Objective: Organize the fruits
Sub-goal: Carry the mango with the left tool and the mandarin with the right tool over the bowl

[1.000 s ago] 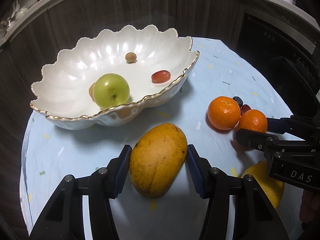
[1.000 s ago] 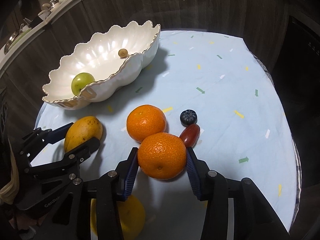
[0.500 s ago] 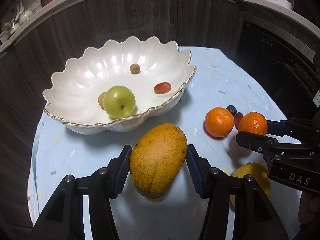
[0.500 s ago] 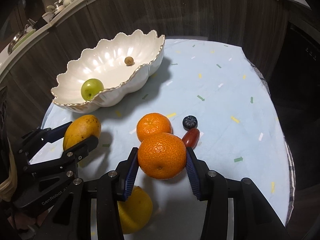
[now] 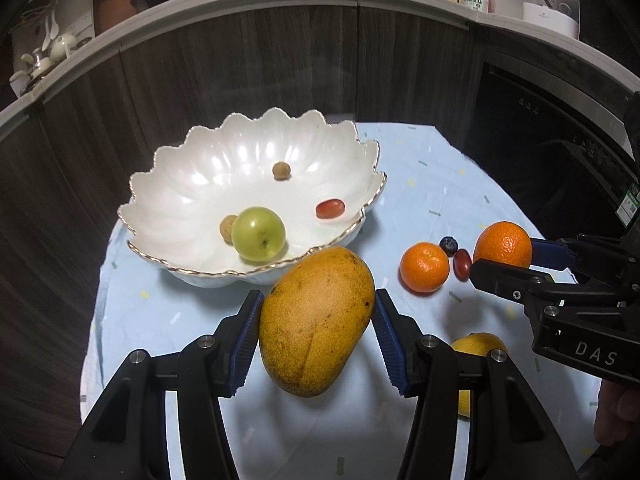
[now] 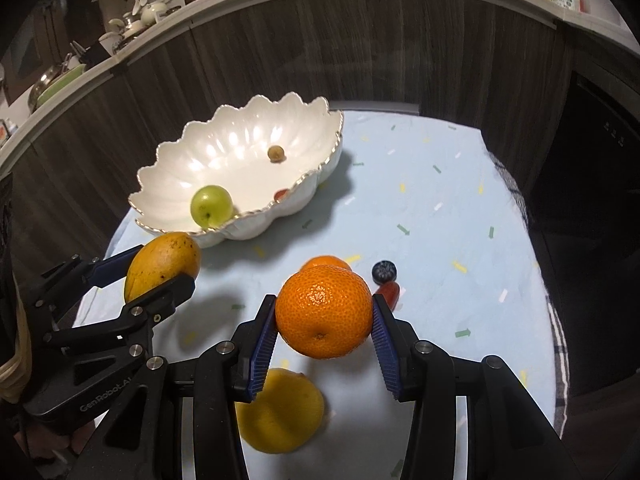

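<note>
1. The left gripper (image 5: 316, 330) is clamped on the mango (image 5: 316, 320); both blue ribbed pads press its sides, and it is held clear of the tablecloth (image 5: 436, 184), its shadow lying below it
2. In the left wrist view the mango's far tip overlaps the near rim of the scalloped white bowl (image 5: 168, 184), which sits at 11 o'clock from the mango
3. The right gripper (image 6: 324, 330) is clenched on an orange (image 6: 324, 312), pads on both flanks, stem dimple turned toward the camera, also lifted off the cloth
4. Inside the bowl: a green apple (image 5: 259, 233) near the front, a small tan fruit (image 5: 228, 229) touching it at its 9 o'clock, another tan fruit (image 5: 281, 170) farther back, and a red grape tomato (image 5: 330, 208) at the apple's 2 o'clock
5. On the cloth lies a second orange (image 5: 425, 267); at its 2 o'clock, just beside it, is a blueberry (image 5: 449, 245), with a second red tomato (image 5: 463, 265) right next to that
6. A lemon (image 6: 278, 412) rests on the cloth at 7 o'clock below the held orange in the right wrist view, partly hidden by the gripper finger
7. Dark wood cabinet fronts (image 5: 248, 72) curve behind the table
</note>
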